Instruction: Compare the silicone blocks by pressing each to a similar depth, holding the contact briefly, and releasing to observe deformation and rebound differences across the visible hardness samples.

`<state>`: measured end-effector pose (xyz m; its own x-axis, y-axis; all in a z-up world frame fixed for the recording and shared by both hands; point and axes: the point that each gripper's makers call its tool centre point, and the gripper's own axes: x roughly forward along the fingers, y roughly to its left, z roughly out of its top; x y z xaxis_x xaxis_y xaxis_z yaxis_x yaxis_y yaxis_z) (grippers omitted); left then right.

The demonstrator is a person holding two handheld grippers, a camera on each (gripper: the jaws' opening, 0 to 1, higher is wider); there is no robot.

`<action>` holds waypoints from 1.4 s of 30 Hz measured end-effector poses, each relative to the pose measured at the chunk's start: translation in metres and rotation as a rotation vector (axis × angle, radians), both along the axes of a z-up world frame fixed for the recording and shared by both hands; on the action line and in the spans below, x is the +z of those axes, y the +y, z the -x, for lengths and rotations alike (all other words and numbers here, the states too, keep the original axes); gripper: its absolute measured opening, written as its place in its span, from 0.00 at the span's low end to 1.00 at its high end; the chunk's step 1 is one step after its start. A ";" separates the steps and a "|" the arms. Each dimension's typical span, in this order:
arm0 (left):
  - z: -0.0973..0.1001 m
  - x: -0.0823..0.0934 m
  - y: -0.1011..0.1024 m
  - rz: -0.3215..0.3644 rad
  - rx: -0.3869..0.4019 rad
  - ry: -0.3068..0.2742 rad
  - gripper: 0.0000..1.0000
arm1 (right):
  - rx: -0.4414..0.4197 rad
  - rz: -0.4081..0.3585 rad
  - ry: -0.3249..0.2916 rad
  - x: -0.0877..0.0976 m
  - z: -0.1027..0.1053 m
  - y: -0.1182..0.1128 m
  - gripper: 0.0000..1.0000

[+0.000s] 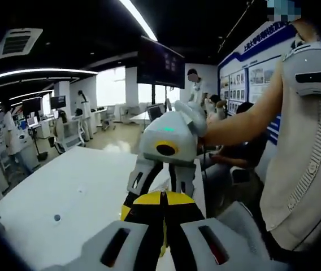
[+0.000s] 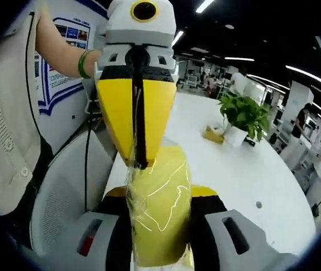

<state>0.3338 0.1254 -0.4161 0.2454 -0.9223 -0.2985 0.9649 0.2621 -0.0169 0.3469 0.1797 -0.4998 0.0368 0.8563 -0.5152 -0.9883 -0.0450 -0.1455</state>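
In the right gripper view a yellow silicone block [image 2: 161, 220] in clear shiny wrap stands between my right gripper's [image 2: 160, 192] black-and-yellow jaws, which are shut on its sides. My left gripper [image 2: 141, 164] comes down from above with its yellow jaws closed together; its tip meets the block's top end, and a thin strip of wrap seems pinched in the slit. In the left gripper view my left gripper [image 1: 161, 196] is shut on a thin pale edge. The right gripper [image 1: 161, 183], held by a hand, faces it tip to tip. There the block itself is hidden.
A long white table [image 1: 64, 192] runs below both grippers. A potted plant [image 2: 242, 116] and a small yellowish object [image 2: 212, 134] sit further along it. A white chair [image 2: 64, 197] and the person's body [image 1: 307, 158] are close. Several people stand in the room.
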 end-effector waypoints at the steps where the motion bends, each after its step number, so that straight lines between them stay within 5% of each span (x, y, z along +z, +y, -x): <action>1: 0.001 0.000 0.000 -0.001 0.000 -0.004 0.00 | 0.000 0.001 -0.003 0.000 0.000 0.000 0.27; 5: 0.004 0.002 0.001 -0.008 -0.001 -0.020 0.00 | -0.015 0.021 0.009 0.001 0.003 0.000 0.20; 7: 0.007 0.004 0.002 -0.003 -0.005 -0.023 0.00 | -0.008 0.004 -0.042 0.005 0.003 0.001 0.17; 11: 0.012 0.006 0.001 -0.002 -0.015 -0.038 0.00 | -0.018 0.031 -0.012 0.005 0.008 0.000 0.11; 15: 0.011 0.003 0.002 -0.019 -0.005 -0.053 0.00 | -0.018 0.056 -0.044 0.002 0.005 0.001 0.11; 18: 0.012 0.003 0.003 -0.020 -0.002 -0.054 0.00 | -0.016 0.053 -0.040 0.002 0.007 0.002 0.09; 19: 0.013 0.003 0.003 -0.020 -0.002 -0.053 0.00 | -0.010 0.064 0.003 0.000 0.013 0.002 0.08; 21: 0.015 0.001 0.003 -0.031 -0.004 -0.059 0.00 | -0.010 0.069 -0.027 -0.001 0.011 0.003 0.07; 42: 0.018 0.003 0.005 -0.039 0.004 -0.102 0.00 | -0.012 0.052 0.006 0.002 0.017 0.004 0.06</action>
